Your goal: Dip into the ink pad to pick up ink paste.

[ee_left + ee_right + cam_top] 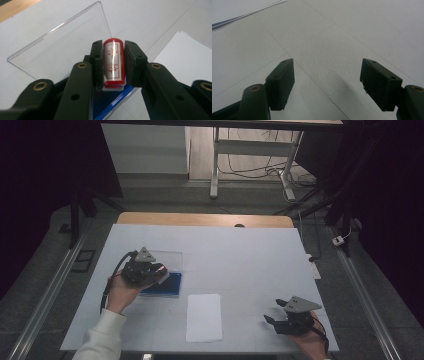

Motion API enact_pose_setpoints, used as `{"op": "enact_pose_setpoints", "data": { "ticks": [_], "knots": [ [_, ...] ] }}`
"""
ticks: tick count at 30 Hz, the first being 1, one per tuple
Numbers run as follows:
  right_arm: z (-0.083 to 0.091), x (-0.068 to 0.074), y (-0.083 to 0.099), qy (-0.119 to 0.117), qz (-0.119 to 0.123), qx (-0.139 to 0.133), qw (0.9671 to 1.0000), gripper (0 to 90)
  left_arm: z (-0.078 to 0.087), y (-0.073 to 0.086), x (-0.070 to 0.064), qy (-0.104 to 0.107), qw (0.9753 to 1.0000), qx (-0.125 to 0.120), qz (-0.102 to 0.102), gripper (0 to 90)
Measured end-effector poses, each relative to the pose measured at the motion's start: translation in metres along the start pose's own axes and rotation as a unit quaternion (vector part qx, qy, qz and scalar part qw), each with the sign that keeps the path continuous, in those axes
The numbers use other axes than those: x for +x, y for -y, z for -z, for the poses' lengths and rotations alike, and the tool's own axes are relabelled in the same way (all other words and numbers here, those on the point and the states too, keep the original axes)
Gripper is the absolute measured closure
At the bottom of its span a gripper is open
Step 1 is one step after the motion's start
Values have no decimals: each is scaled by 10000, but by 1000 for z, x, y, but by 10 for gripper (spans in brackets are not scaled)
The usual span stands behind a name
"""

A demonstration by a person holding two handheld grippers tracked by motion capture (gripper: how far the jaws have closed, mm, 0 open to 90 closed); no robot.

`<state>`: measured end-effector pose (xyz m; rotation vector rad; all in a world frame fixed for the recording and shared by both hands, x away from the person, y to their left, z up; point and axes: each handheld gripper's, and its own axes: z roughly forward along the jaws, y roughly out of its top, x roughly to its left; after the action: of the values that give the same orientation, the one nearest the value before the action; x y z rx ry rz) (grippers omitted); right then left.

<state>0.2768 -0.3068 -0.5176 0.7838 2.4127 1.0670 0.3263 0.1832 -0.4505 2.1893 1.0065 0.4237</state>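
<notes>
Left gripper [113,63] clamps the glossy red cylindrical stamp [114,62] over the blue pad [165,284]; right gripper [327,85] gapes wide near the desk's [250,255] right front corner.

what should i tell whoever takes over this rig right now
Left tongs: shut on the red stamp, held above the blue ink pad case, whose clear lid is open.
Right tongs: open, holding nothing, low over the table at the near right.
White paper sheet: flat at the near middle, no print visible on it.
Done: stamp picked up.
Left, most likely: press the stamp on the paper, then put it back.
</notes>
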Motion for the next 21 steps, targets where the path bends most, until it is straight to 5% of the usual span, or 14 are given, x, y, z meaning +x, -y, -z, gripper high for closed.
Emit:
{"op": "enact_pose_setpoints", "data": {
  "ticks": [21],
  "knots": [
    [3, 0, -1, 25, -36, -96, 9999, 267, -26, 15, 10, 18, 9995, 312, 67, 699]
  ]
}}
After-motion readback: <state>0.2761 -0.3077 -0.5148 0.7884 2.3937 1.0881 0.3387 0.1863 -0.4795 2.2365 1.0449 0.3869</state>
